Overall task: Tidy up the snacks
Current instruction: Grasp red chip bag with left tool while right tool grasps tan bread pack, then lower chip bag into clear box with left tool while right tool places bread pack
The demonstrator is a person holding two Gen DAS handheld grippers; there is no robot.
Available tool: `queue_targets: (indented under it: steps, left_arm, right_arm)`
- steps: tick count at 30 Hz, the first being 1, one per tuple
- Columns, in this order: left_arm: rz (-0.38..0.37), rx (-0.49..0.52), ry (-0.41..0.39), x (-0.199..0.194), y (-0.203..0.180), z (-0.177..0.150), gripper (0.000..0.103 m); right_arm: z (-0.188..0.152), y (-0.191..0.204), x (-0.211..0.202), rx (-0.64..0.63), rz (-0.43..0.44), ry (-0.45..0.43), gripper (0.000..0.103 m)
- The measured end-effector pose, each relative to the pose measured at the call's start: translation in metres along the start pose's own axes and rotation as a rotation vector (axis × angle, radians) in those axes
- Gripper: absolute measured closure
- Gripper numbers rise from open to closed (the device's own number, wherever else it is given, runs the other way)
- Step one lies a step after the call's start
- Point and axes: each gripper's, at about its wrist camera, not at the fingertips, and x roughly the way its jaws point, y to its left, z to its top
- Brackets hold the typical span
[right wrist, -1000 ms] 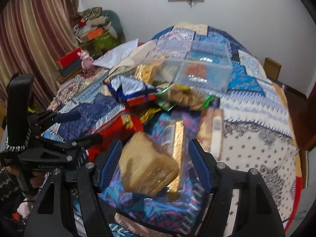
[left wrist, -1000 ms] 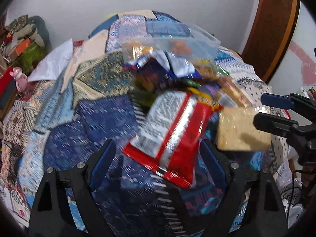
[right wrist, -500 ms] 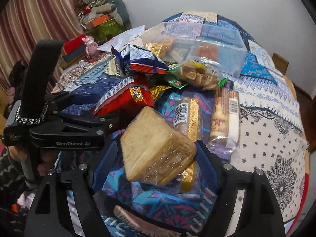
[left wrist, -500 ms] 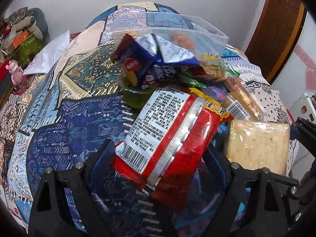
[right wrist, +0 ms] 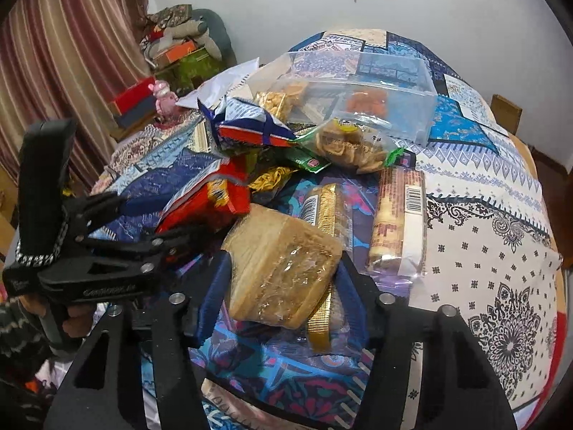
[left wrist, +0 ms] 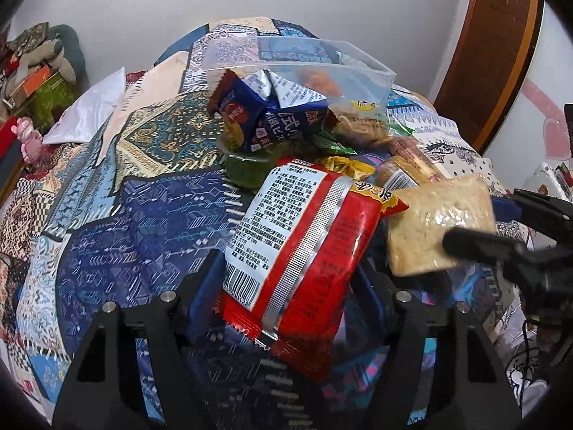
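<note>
On the bed (left wrist: 107,215), I see the snack pile (left wrist: 304,136) ahead of both grippers, with the clear bin (left wrist: 358,71) behind it. The foil packet (left wrist: 297,247) sits between my left gripper's (left wrist: 290,286) fingers; the wrapped bread (right wrist: 279,268) sits between my right gripper's (right wrist: 283,283), right of that packet. Two long packs (right wrist: 397,222) lie beside the bread.

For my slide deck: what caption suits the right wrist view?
Right gripper closing around a clear-wrapped tan cracker block beside the snack pile on a patterned bedspread.
</note>
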Motion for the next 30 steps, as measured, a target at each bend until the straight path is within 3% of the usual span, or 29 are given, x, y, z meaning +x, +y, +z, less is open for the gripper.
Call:
queue_targets:
  steps: [11,21,30]
  left_arm:
    - [0.018,-0.029,-0.109,-0.042,0.006,0.013,0.034]
    - [0.023,-0.029,-0.225,-0.071,0.004,0.042,0.034]
    - [0.039,-0.023,-0.286,-0.07,0.008,0.085,0.034]
  right_arm:
    - [0.01,-0.002,-0.016,0.031,0.004,-0.067,0.066]
    - [0.032,-0.007,-0.035,0.041,-0.008,-0.16,0.068]
    - [0.069,-0.023,-0.051,0.025,-0.064,-0.267,0.068]
